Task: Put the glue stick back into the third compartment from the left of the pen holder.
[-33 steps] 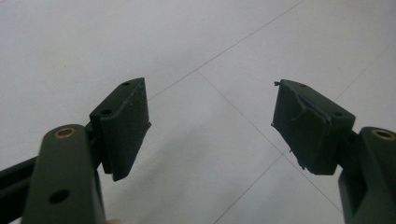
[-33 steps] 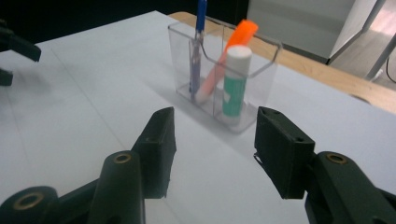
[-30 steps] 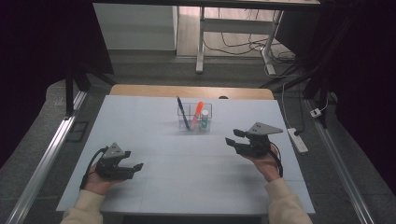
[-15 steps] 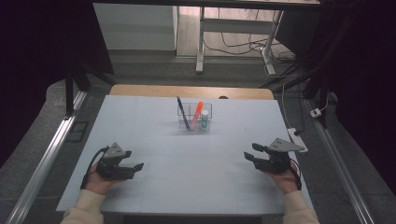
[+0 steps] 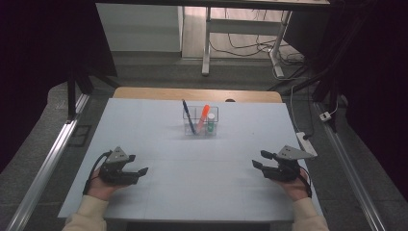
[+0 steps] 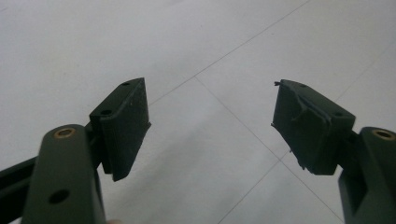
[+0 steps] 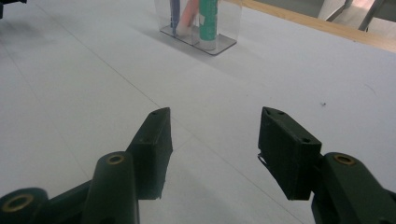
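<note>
Since the earlier high-view frame, your right tongs (image 5: 258, 160) are sitting lower and nearer the table's right front edge, and their jaws have just been opening with nothing between them. Your left tongs (image 5: 137, 164) are keeping the same place.

High view: you are resting both hands near the front of the table (image 5: 159, 125), left tongs at the left, right tongs at the right, well apart from each other. The clear holder (image 5: 200, 120) is standing upright toward the far middle of the table, well apart from both tongs. It is carrying a blue pen (image 5: 187, 115), an orange marker (image 5: 203, 117) and a small green-capped stick (image 5: 210, 123). Nothing is lying loose on the table, so the work on the holder's contents appears either finished or not yet begun; the frames do not settle which.

Left gripper view: your left tongs (image 6: 210, 123) are standing apart, pads clear, with bare table surface between them. No item is being held.

Right gripper view: your right tongs (image 7: 215, 149) are also standing apart and empty. They are pointing toward the holder (image 7: 219, 44), which is showing farther off with the pen, marker and stick inside it.

Judged from this, both tongs are idling clear of the holder, and no grasp is under way.
</note>
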A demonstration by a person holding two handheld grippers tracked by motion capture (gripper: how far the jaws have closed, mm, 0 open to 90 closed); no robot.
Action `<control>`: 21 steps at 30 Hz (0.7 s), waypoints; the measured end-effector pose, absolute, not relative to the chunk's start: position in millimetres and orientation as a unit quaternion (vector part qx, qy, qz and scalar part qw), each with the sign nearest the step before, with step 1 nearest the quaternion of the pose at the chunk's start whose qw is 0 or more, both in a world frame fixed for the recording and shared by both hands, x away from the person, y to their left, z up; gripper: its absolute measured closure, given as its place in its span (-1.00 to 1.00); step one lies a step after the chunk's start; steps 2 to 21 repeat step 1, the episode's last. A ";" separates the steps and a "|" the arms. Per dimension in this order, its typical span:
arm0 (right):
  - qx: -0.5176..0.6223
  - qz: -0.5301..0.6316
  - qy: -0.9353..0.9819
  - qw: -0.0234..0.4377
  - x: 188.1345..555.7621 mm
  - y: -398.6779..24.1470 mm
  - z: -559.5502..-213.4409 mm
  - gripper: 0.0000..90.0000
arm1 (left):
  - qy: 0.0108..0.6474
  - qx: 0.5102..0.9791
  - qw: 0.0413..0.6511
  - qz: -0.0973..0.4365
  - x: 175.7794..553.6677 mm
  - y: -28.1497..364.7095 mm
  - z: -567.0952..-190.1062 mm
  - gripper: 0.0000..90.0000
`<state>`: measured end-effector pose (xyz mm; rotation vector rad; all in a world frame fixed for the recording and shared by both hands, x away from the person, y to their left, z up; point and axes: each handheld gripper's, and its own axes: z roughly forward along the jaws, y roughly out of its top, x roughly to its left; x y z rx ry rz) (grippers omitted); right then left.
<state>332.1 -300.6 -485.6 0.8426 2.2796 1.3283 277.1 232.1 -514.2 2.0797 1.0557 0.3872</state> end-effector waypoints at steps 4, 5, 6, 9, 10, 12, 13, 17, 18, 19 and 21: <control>0.299 0.475 0.807 0.185 332.0 -300.0 -485.7 -0.03 | 0.413 0.814 0.379 0.152 277.2 232.1 -514.2 -0.41; 0.299 0.475 0.807 0.185 332.0 -300.0 -485.7 -0.03 | 0.413 0.814 0.379 0.152 277.2 232.1 -514.2 -0.41; 0.299 0.475 0.807 0.185 332.0 -300.0 -485.7 -0.03 | 0.413 0.814 0.379 0.152 277.2 232.1 -514.2 -0.41; 0.299 0.475 0.807 0.185 332.0 -300.0 -485.7 -0.03 | 0.413 0.814 0.379 0.152 277.2 232.1 -514.2 -0.41; 0.299 0.475 0.807 0.185 332.0 -300.0 -485.7 -0.03 | 0.413 0.814 0.379 0.152 277.2 232.1 -514.2 -0.41; 0.299 0.475 0.807 0.185 332.0 -300.0 -485.7 -0.03 | 0.413 0.814 0.379 0.152 277.2 232.1 -514.2 -0.41; 0.299 0.475 0.807 0.185 332.0 -300.0 -485.7 -0.03 | 0.413 0.814 0.379 0.152 277.2 232.1 -514.2 -0.41; 0.299 0.475 0.807 0.185 332.0 -300.0 -485.7 -0.03 | 0.413 0.814 0.379 0.152 277.2 232.1 -514.2 -0.41; 0.299 0.475 0.807 0.185 332.0 -300.0 -485.7 -0.03 | 0.413 0.814 0.379 0.152 277.2 232.1 -514.2 -0.41; 0.299 0.475 0.807 0.185 332.0 -300.0 -485.7 -0.03 | 0.413 0.814 0.379 0.152 277.2 232.1 -514.2 -0.41; 0.299 0.475 0.807 0.185 332.0 -300.0 -485.7 -0.03 | 0.413 0.814 0.379 0.152 277.2 232.1 -514.2 -0.41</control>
